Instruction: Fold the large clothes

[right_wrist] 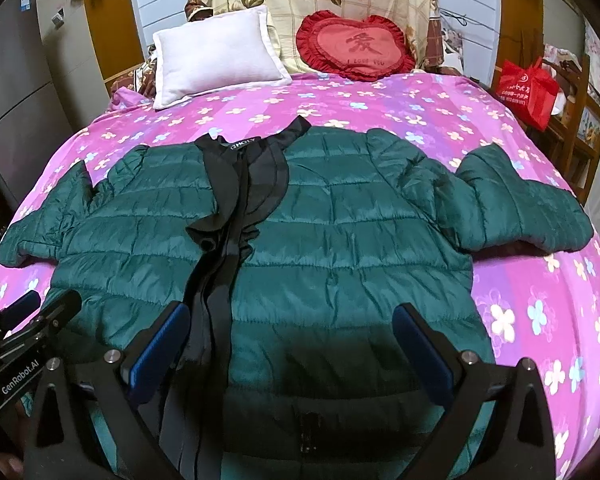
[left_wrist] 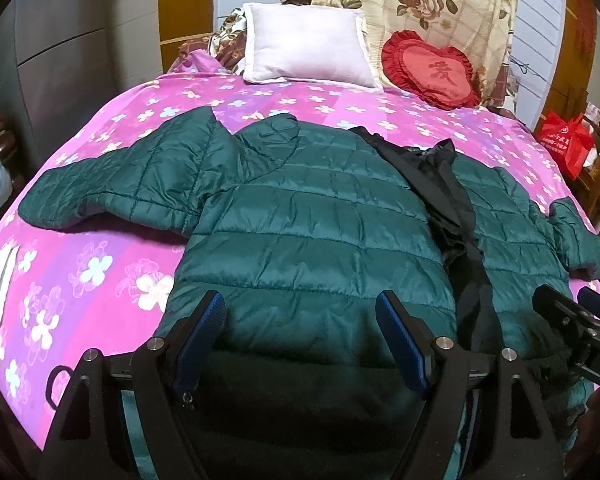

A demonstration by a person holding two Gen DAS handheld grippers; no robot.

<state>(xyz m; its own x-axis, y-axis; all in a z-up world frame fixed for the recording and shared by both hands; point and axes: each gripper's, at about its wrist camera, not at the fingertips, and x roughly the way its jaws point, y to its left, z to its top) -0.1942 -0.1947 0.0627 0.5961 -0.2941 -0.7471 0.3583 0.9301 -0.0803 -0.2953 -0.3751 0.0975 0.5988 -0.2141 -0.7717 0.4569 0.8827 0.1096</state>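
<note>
A dark green quilted jacket lies spread flat on the pink flowered bedspread, front up, both sleeves out to the sides, its black lining and zipper band running down the middle. My left gripper is open above the jacket's left panel near the hem, nothing between its blue pads. My right gripper is open above the right panel near the hem, also empty. Each gripper shows at the edge of the other's view.
A white pillow and a red heart cushion lean at the head of the bed. A red bag sits on wooden shelving to the right. A grey wardrobe stands left.
</note>
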